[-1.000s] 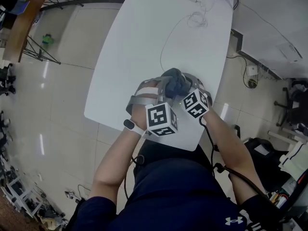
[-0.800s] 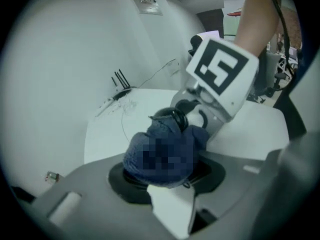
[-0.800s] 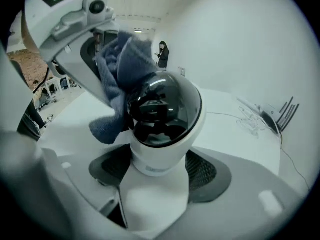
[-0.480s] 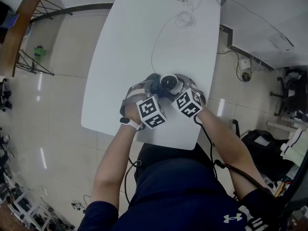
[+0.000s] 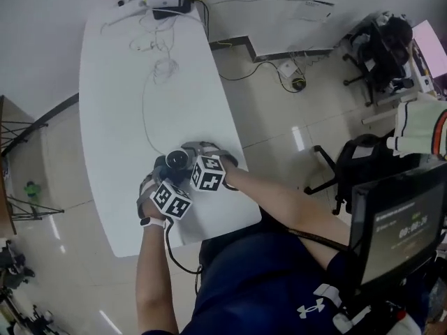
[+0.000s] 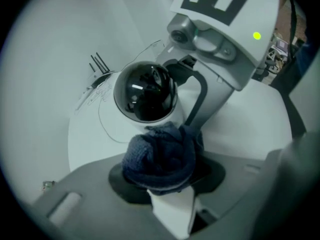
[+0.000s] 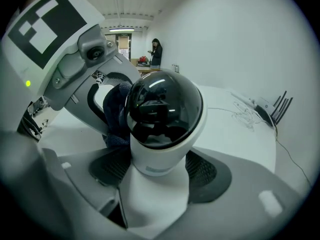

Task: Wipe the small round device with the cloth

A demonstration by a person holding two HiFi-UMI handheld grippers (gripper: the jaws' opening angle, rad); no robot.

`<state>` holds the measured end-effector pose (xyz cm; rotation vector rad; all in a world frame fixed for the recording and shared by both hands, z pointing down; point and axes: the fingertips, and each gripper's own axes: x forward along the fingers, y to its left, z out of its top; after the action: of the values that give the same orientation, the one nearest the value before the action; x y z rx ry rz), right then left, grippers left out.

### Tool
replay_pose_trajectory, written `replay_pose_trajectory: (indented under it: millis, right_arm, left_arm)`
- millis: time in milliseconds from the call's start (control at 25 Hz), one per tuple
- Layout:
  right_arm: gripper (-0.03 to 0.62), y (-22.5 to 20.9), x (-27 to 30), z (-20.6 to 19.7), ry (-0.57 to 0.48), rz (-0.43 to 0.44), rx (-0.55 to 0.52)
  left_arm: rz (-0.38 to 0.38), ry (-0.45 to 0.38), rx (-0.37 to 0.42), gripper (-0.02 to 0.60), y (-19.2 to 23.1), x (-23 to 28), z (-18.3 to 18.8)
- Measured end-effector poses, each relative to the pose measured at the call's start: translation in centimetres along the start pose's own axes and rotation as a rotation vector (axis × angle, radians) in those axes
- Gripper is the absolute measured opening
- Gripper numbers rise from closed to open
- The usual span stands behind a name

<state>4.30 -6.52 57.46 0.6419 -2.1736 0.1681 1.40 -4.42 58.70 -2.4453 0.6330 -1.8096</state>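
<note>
Head view: device (image 5: 177, 160) sits toward the near end of the white surface (image 5: 112, 103). The left gripper (image 5: 163, 179) is on its left and the right gripper (image 5: 193, 162) on its right. The marker cubes (image 5: 207, 174) cover most of both tools, so I can't read contact from here. Only a dark scrap of cloth (image 5: 160, 165) shows beside the device. A thin cable (image 5: 144, 110) runs from it up the surface.

Left gripper view: my left fingers (image 6: 90, 196) are clamped on the balled-up cloth. The ball bulges out past the tips, and its top edge meets the white body just under the black dome (image 6: 145, 91). Touching or just off it, can't tell.

Right gripper view: my right fingers (image 7: 212, 171) are clamped on the device's white base, one pad each side, dome up. The cloth and the left gripper show behind its left flank.

My read: the wiping step is in hand, with the cloth low on the device's side and not on the dome yet. For the next move I'd keep the right grip rigid, bring the cloth up onto the dome and sweep across with light pressure. The dome looks glossy, so the cloth may skid, and I'd avoid pulling on the cable.

Can't make out:
- whether the device stands on the surface or is lifted off it
- the device's far side
- where the cable plugs in
</note>
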Motion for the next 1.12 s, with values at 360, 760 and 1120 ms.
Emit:
replay_pose_trajectory:
  millis: [360, 760, 1120]
  right_arm:
    - [0.385, -0.6, -1.4, -1.6, 0.024, -0.067, 0.042]
    - [0.352, -3.9, -7.9, -5.0, -0.079, -0.144, 0.38]
    - [0.011, -0.5, -15.7, -5.0, -0.305, 0.02, 0.646]
  left_arm:
    - [0.136, -0.092, -0.183, 0.176, -0.4, -1.2, 0.3]
    - [0.215, -0.296, -0.442, 0.176, -0.6, -7.6, -1.9]
    - [0.279, -0.337, -0.578, 0.176, -6.8, -14.9, -1.2]
